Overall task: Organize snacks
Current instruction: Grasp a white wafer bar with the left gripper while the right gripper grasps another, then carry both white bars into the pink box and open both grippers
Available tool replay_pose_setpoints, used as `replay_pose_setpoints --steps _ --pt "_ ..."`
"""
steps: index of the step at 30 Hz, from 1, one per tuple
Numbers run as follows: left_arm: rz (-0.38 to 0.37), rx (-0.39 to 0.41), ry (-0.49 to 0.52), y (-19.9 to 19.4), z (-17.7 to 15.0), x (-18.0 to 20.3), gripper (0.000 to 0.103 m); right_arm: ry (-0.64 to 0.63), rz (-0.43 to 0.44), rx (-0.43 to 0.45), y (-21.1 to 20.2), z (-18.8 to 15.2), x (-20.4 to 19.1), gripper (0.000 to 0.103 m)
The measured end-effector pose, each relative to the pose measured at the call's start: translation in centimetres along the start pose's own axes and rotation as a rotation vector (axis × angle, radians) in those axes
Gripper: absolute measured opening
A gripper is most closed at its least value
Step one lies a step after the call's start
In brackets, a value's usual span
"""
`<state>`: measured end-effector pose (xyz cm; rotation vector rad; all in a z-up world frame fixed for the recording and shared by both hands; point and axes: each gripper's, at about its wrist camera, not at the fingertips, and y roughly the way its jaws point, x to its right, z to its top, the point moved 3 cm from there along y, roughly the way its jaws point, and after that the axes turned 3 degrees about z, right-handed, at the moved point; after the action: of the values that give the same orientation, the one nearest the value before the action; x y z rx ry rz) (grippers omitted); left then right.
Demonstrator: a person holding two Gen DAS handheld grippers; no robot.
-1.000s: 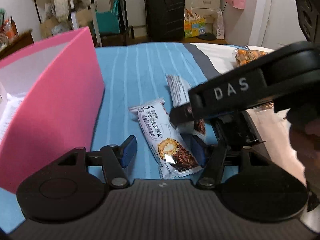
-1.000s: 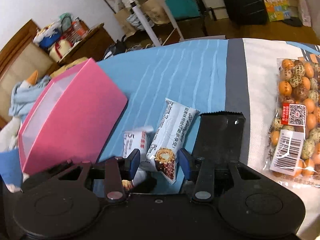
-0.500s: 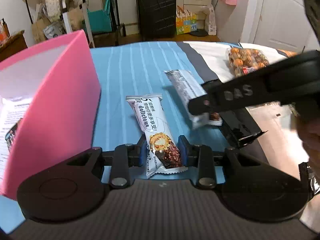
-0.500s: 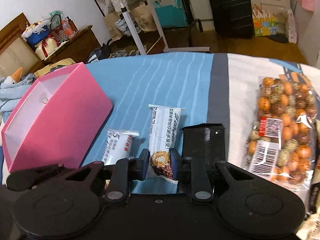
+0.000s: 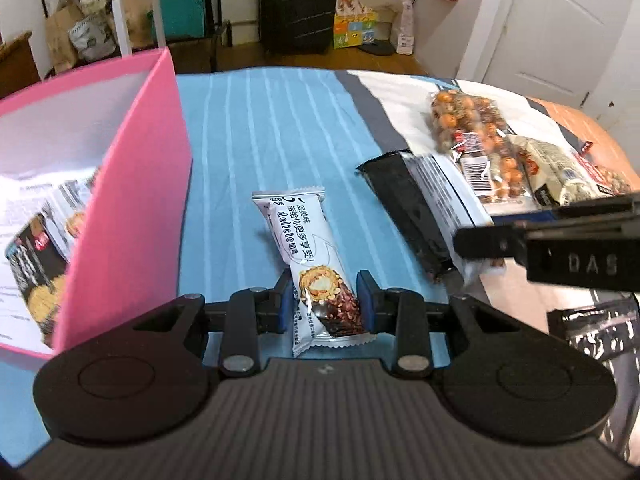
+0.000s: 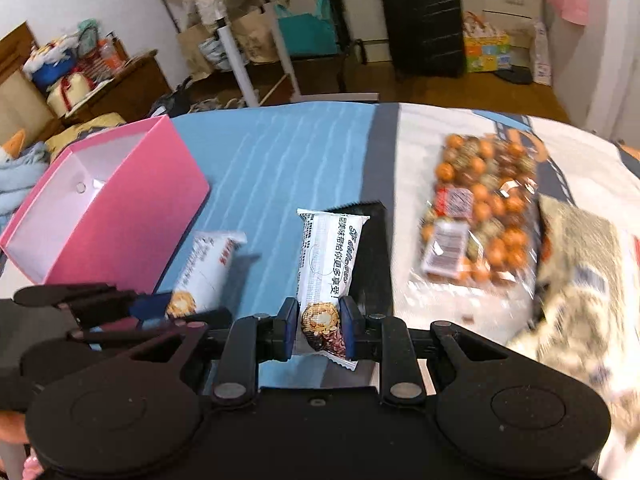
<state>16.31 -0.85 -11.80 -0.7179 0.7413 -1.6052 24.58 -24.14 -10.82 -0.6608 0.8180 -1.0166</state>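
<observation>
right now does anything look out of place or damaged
Nothing looks damaged or spilled. Each claw, left and right, grips a white snack bar; the pink box sits upright, and the nut bag lies flat, sealed.

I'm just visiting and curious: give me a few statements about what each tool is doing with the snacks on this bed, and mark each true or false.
1. The left tool grips a white snack bar. True.
2. The right tool is open and holds nothing. False: it is shut on another white snack bar.
3. The pink box lies to the left of both bars. True.
4. The pink box has its lid on. False: it is open at the top.
5. The bag of round orange and brown snacks sits inside the pink box. False: it lies on the bedcover, right of the bars.
</observation>
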Motion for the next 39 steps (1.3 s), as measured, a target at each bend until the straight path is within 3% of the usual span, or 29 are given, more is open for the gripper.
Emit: replay_pose_setpoints --steps 7,10,19,26,34,39 --pt "-0.058 0.019 0.046 -4.7 -0.2 0.6 0.031 0.015 -0.014 -0.006 -2.5 -2.0 -0.8 0.027" --pt "-0.037 0.014 0.063 -6.3 -0.7 0.7 0.031 -0.005 -0.019 -0.020 -3.6 -2.8 -1.8 0.027" --pt "-0.108 -0.081 -0.043 -10.4 -3.2 -1.8 0.031 -0.038 0.039 -0.081 -7.0 -4.7 -5.0 0.027" --pt "-0.132 -0.090 -0.150 -13.1 -4.2 -5.0 0.031 -0.120 0.088 -0.140 -9.4 -4.2 -7.6 0.027" --pt "-0.030 0.041 -0.155 -17.6 -3.2 -8.1 0.031 -0.228 0.188 -0.065 -10.6 -3.4 -12.1 0.027" --pt "0.083 0.122 -0.161 -19.3 -1.8 -11.3 0.032 -0.338 0.237 -0.035 -10.3 -1.3 -15.3 0.027"
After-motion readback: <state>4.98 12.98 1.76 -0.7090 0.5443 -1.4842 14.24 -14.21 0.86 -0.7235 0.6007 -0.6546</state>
